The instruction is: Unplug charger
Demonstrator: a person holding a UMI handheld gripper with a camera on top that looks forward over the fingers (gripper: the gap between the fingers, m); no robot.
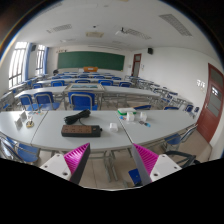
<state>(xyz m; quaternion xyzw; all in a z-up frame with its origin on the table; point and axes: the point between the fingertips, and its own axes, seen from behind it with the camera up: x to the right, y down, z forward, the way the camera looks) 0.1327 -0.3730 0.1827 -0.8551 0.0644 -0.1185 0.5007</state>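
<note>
Charger hardware, which we judge to be the dark rectangular block (pixel 81 129) with a black cable on the long grey table (pixel 160 126), lies well beyond our gripper (pixel 111 163), whose magenta-padded fingers stand apart and empty, presumably ready for the approach.

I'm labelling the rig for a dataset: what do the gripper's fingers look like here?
Only the gripper tips show: two wedge-shaped fingers, each with a magenta pad on its inner face and a pale outer side. No cables, markings, hand or sleeve are in view.
</note>
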